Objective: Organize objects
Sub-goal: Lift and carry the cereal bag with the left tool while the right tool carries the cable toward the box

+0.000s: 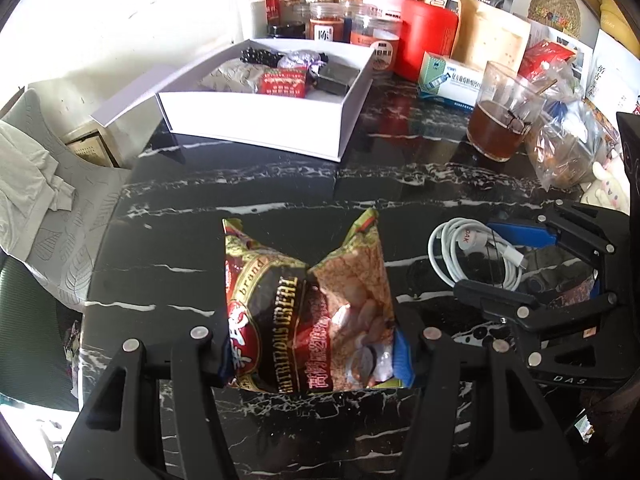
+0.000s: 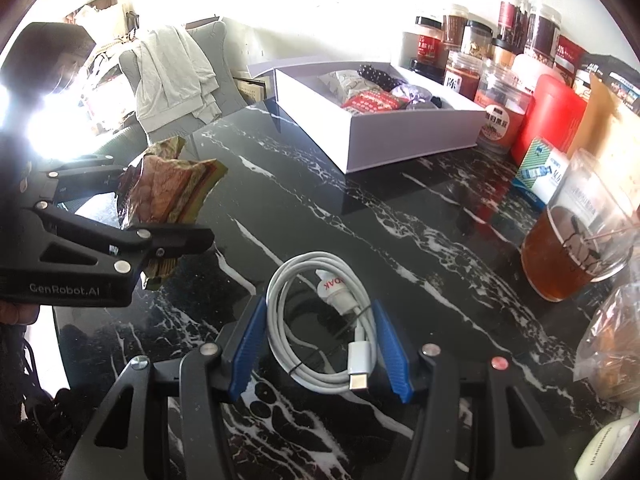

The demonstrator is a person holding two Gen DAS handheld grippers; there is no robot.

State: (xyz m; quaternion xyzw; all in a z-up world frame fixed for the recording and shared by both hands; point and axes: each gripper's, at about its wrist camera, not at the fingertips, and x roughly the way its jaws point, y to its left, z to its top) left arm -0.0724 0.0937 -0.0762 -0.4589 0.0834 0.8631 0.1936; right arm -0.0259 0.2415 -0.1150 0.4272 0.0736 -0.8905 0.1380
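Left hand-held gripper (image 1: 316, 344) clamped about halfway on a cereal packet (image 1: 308, 308), packet crumpled between the pads and, judged from the right wrist view, lifted clear of the black marble table (image 1: 248, 184). Right hand-held gripper (image 2: 320, 356) closed about halfway onto a coiled white USB cable (image 2: 320, 320), blue pads (image 2: 248, 344) pressing both sides of the coil; cannot tell whether coil is off the table or resting on it. White open box (image 1: 260, 120) well apart at the far side, already holding several packets; likely the drop target for both.

Risks:
- Cable coil loose and springy: could squirt out of the pads or uncoil on lifting, plug end dangling.
- Packet gripped across a soft crumpled middle: could slide down through the pads or burst if squeezed harder.
- Glass of brown tea (image 2: 576, 256) with glasses inside, near the right-hand path to the box: swinging cable or gripper body could knock it over.
- Jars (image 1: 328, 28) crowded just behind the box: overshoot could topple them.
- Both grippers heading for the same box: possible collision over the rim.
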